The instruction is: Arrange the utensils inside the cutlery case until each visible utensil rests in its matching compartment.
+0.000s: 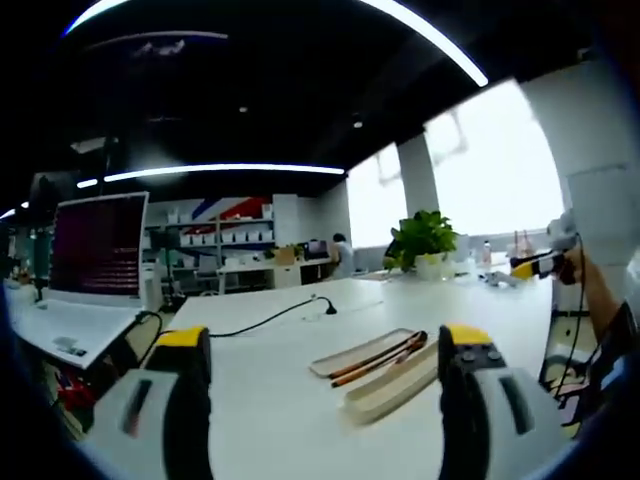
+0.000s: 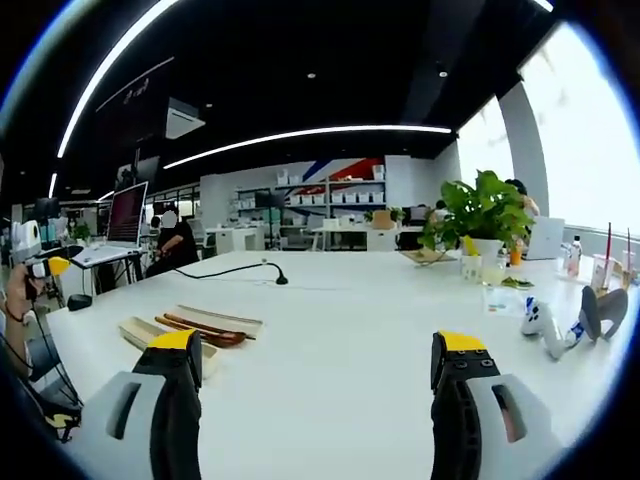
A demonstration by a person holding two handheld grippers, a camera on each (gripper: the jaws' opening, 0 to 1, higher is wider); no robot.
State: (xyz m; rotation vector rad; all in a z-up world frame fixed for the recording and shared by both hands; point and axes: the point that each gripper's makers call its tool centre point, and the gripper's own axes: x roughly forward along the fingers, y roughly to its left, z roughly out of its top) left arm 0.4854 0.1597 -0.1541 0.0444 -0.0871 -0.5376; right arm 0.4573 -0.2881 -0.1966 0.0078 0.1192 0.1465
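The left tool (image 1: 325, 375) is held above the white counter (image 1: 280, 400) with its yellow-tipped jaws spread wide and nothing between them. Just beyond the right jaw in the left gripper view, the cream cutlery case (image 1: 392, 383) is seen lying flat on the counter, and its shallow lid or tray (image 1: 352, 355) is set touching it on the far side. Dark brown utensils (image 1: 385, 355), long and thin like chopsticks, are laid across the tray and the case edge; which compartment each occupies cannot be told. A black cable (image 1: 270, 318) is run across the counter further back, a potted plant (image 1: 423, 240) stands near the windows, and a monitor (image 1: 98, 245) is placed on a neighbouring desk to the left. The right tool (image 2: 312, 375) is likewise released, jaws wide apart and empty, held over bare counter (image 2: 330, 320). In the right gripper view the case (image 2: 140, 332) is seen beside the left jaw, with the tray (image 2: 222, 320) and the brown utensils (image 2: 200, 330) lying just beyond it. The cable (image 2: 235, 268) and the plant (image 2: 485, 210) are seen further off, and small bottles (image 2: 545, 320) lie at the right of the counter. The left tool (image 2: 45, 268) is also caught at the left edge, held in a hand (image 2: 15, 290).
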